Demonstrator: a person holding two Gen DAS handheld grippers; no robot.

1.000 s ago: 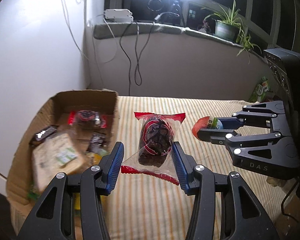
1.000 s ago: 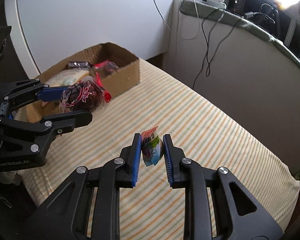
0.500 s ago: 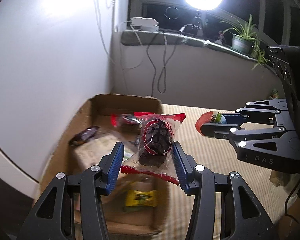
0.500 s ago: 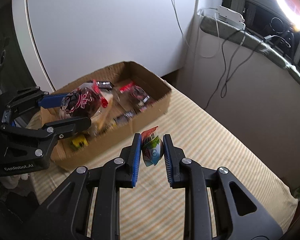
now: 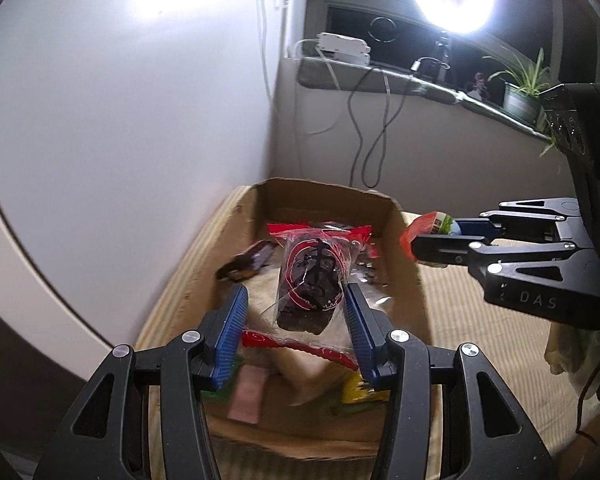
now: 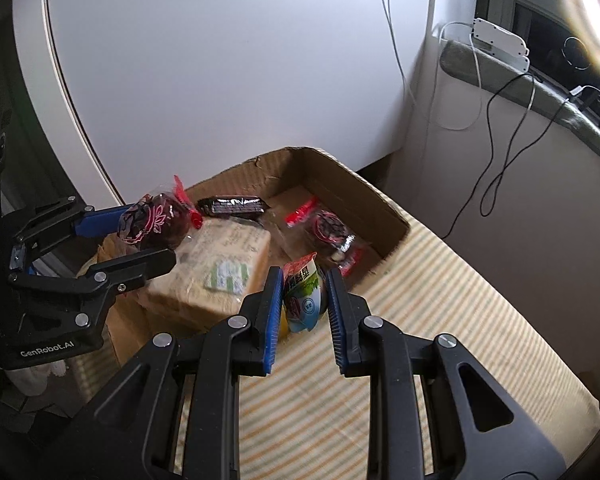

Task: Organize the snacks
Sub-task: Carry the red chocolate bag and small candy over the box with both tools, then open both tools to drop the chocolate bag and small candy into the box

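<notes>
Both tools have swung over the cardboard box (image 6: 384, 204) since a second ago. At left, the left tool (image 5: 294, 312) hangs above the snacks inside, clamped on a dark cake in a red-trimmed clear wrapper (image 5: 312, 280). At right, over the box's near edge and the striped tabletop (image 6: 440, 320), the right tool (image 6: 302, 294) pinches a small green-and-red packet (image 6: 302, 292).

Left gripper (image 5: 294, 322) holds a clear red-trimmed packet of dark cake (image 5: 312, 280) between blue pads, above the open cardboard box (image 5: 412, 276). Box contents are blurred: a pale bread pack (image 5: 300, 360) and a dark wrapper (image 5: 246, 264). At 3 o'clock, right gripper (image 5: 428, 240) grips a small red-topped pouch (image 5: 430, 226).
</notes>
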